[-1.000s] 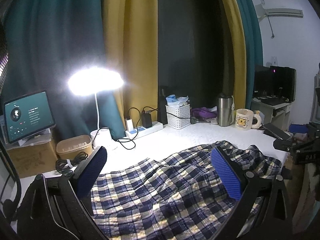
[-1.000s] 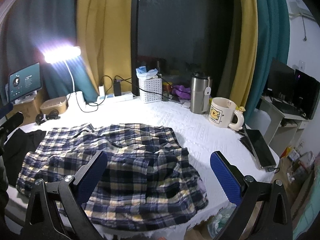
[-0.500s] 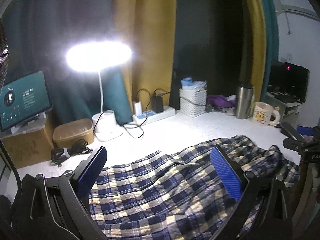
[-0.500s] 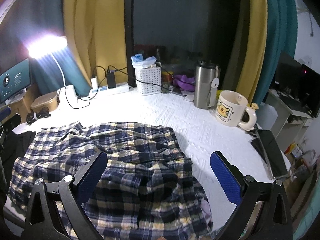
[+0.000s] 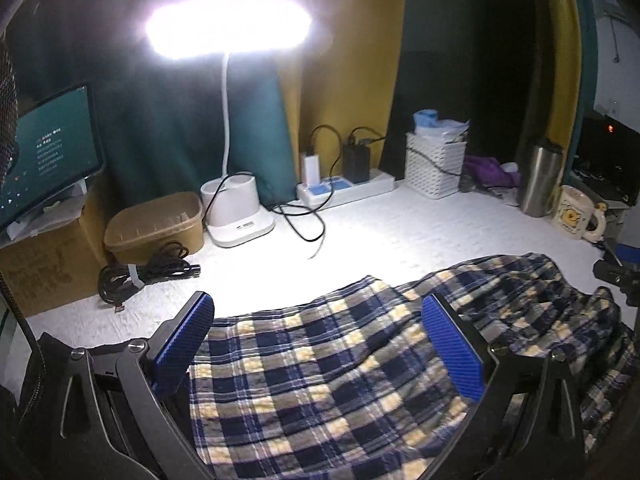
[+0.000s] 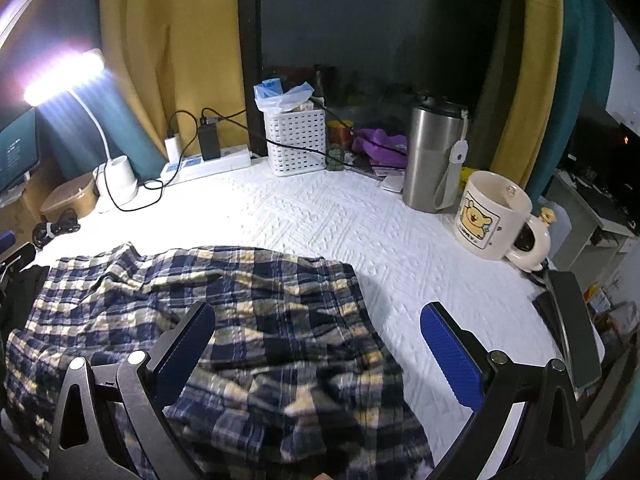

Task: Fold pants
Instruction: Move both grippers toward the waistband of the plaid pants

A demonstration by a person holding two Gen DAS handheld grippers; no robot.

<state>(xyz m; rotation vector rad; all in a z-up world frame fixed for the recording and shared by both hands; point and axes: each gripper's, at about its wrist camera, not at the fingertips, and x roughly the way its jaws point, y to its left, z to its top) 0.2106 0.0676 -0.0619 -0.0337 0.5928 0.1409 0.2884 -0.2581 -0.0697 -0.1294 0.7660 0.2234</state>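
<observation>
Navy, white and yellow plaid pants lie rumpled along the near edge of the white quilted table. My left gripper hangs open just above their left part, blue pads wide apart, nothing between them. In the right wrist view the same pants spread across the lower left, bunched at their right end. My right gripper is open above that bunched end, its right pad over bare table. The other gripper's tip shows at the right edge of the left wrist view.
A lit desk lamp, power strip, white basket, steel tumbler and cartoon mug line the back and right. A brown box, coiled cable and tablet sit left. A phone lies at the right edge.
Both grippers have moved forward and lower toward the table, so the pants and back items look larger. Both stay open. The pants have not visibly shifted.
</observation>
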